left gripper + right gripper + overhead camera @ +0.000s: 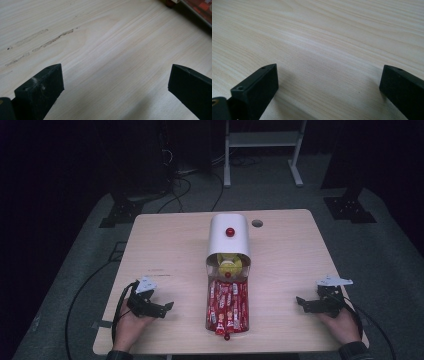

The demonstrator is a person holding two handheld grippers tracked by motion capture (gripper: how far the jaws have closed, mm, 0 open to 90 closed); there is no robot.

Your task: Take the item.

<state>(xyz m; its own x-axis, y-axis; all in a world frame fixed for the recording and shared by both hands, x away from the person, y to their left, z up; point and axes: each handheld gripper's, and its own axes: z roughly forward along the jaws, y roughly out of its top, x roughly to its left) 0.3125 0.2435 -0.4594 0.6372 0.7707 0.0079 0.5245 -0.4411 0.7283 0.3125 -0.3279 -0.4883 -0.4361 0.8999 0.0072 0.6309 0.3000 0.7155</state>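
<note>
A white rounded box (229, 236) with a red knob (230, 232) stands at the middle of the wooden table (170, 250). From its open front a drawer (228, 305) is pulled out toward me, packed with red snack packets; something yellow (230, 266) sits at the box's mouth. A small red knob (227, 337) marks the drawer's near end. My left gripper (167, 308) rests near the front left, open, its jaws wide apart over bare wood (115, 62). My right gripper (300, 302) rests near the front right, open as well, with bare wood (329, 57) between the jaws.
A round cable hole (257, 223) lies in the table right of the box. Cables trail off the left edge to the floor. A white frame (262, 150) and dark stand bases (350, 205) stand beyond the table. A corner of the red drawer (200, 10) shows in the left gripper view.
</note>
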